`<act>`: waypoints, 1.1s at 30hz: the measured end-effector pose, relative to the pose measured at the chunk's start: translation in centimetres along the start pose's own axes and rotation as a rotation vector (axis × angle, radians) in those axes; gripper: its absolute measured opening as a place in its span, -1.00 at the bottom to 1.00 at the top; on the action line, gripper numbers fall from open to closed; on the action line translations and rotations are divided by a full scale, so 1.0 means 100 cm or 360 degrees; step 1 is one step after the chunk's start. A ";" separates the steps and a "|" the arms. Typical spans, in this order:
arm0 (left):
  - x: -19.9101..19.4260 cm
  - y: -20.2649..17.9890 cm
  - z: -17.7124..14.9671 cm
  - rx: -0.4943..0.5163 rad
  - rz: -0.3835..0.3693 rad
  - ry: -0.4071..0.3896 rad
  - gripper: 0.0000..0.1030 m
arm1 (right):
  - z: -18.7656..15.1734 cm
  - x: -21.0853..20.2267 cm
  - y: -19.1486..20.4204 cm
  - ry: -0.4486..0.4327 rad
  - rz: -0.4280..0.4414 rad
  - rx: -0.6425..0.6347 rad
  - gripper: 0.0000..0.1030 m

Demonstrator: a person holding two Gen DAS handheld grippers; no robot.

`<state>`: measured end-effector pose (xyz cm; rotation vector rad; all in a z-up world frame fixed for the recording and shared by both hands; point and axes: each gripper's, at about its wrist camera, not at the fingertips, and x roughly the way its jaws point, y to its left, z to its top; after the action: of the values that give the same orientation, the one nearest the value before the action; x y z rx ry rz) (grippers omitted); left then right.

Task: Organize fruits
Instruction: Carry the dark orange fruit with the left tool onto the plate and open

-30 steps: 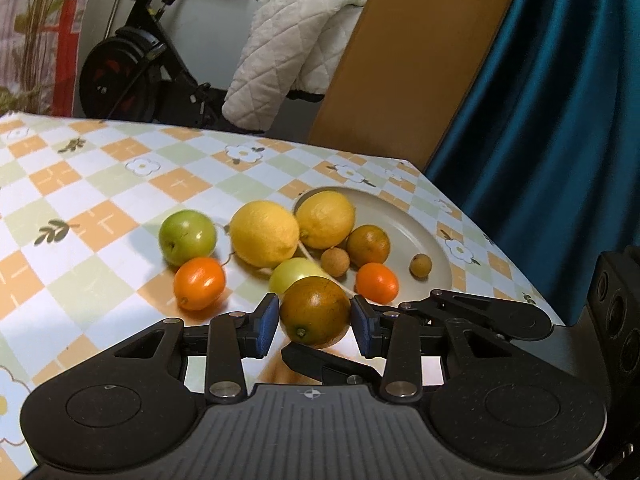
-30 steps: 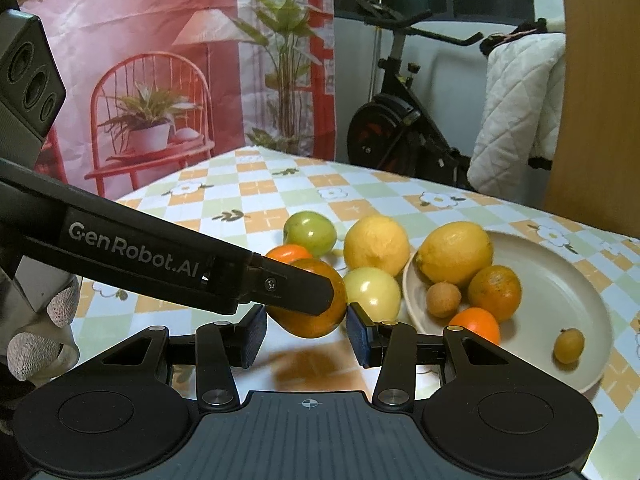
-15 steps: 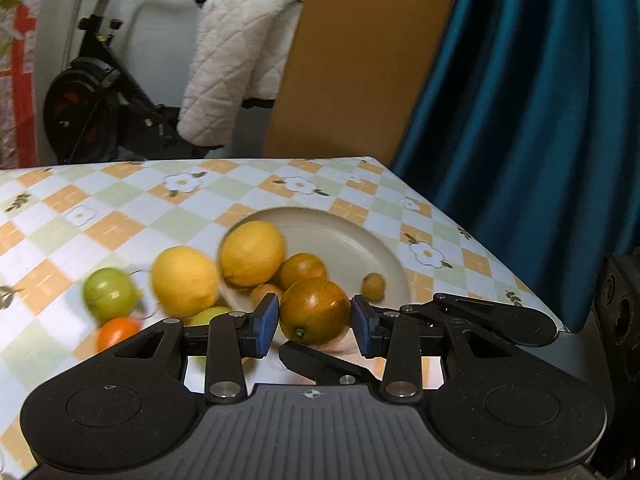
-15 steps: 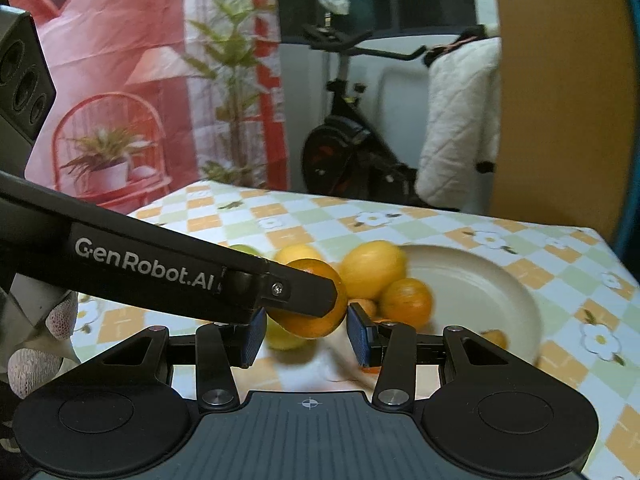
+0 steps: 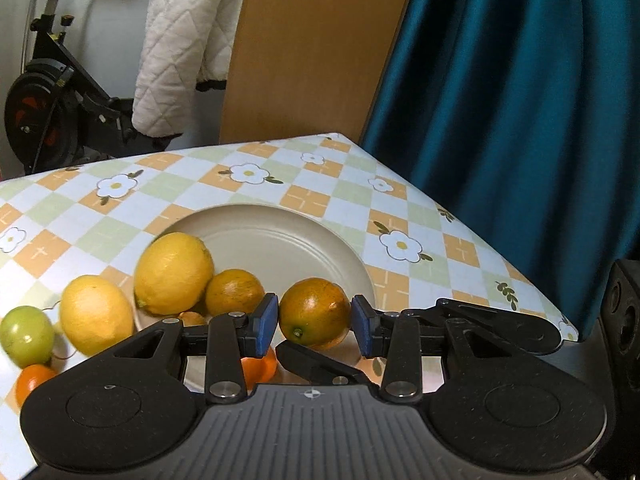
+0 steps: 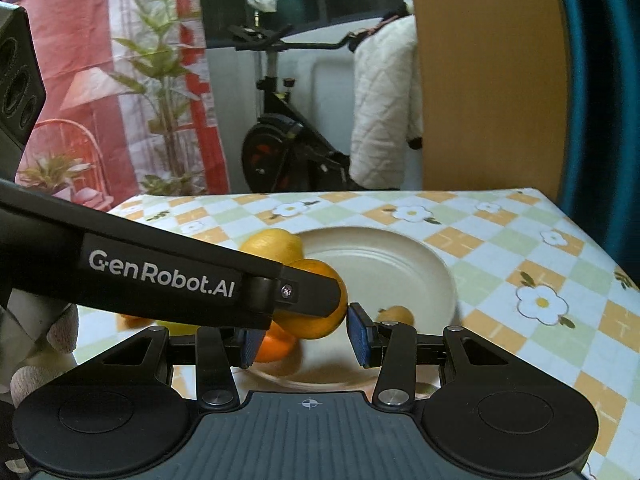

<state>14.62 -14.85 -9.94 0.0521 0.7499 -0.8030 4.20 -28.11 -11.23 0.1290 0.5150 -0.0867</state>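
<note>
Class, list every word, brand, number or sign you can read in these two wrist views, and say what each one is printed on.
"GenRobot.AI": white lettering on the side of the left gripper's black arm, seen in the right wrist view.
No other readable text: the fruit, plate and tablecloth carry no words or numbers, only flower and check patterns.

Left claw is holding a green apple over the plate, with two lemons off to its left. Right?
Not quite. The left claw grips an orange, not the green apple, which sits on the table. The left wrist view shows it. It is over the plate, with lemons at left.
</note>
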 end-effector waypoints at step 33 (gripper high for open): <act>0.023 0.002 -0.001 0.0003 0.0069 0.0108 -0.18 | -0.008 0.021 -0.001 0.0076 -0.0071 -0.0012 -0.21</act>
<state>15.72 -16.18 -11.54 0.0971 0.8096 -0.7636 5.66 -28.16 -12.95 0.1122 0.5657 -0.1252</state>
